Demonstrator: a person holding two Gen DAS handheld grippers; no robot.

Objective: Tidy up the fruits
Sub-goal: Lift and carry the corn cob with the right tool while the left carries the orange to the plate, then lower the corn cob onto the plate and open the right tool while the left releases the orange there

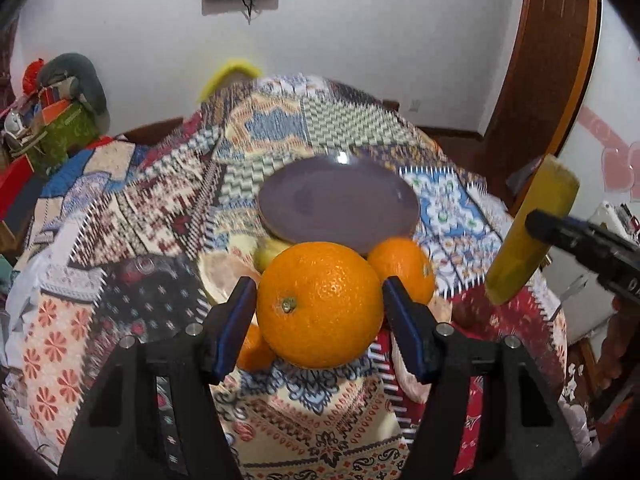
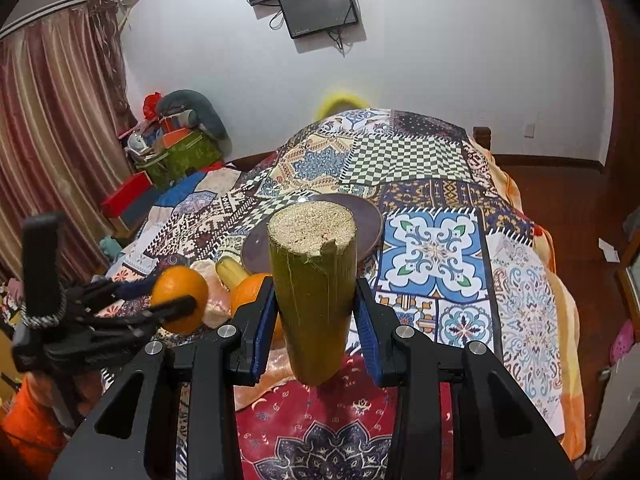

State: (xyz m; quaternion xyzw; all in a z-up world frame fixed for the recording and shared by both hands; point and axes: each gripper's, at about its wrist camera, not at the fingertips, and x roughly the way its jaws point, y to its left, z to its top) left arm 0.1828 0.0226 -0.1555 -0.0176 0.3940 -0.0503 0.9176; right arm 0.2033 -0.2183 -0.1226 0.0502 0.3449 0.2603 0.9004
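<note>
My left gripper (image 1: 318, 304) is shut on a large orange (image 1: 320, 304) and holds it above the patterned cloth. It shows in the right wrist view (image 2: 180, 300) too, at the left. My right gripper (image 2: 316, 308) is shut on a yellow-green sugarcane piece (image 2: 314, 292), held upright; it also shows in the left wrist view (image 1: 528, 232) at the right. A purple plate (image 1: 340, 204) lies on the bed just beyond the fruit; it also shows in the right wrist view (image 2: 372, 224). More oranges (image 1: 404, 268), a banana (image 1: 272, 252) and a pale plastic bag (image 1: 216, 272) lie before it.
The bed carries a patchwork cloth (image 2: 432, 248). Boxes and clutter (image 2: 180, 148) stand at the far left by a curtain (image 2: 52, 120). Screens (image 2: 320, 8) hang on the white wall. A wooden door frame (image 1: 552, 80) stands at the right.
</note>
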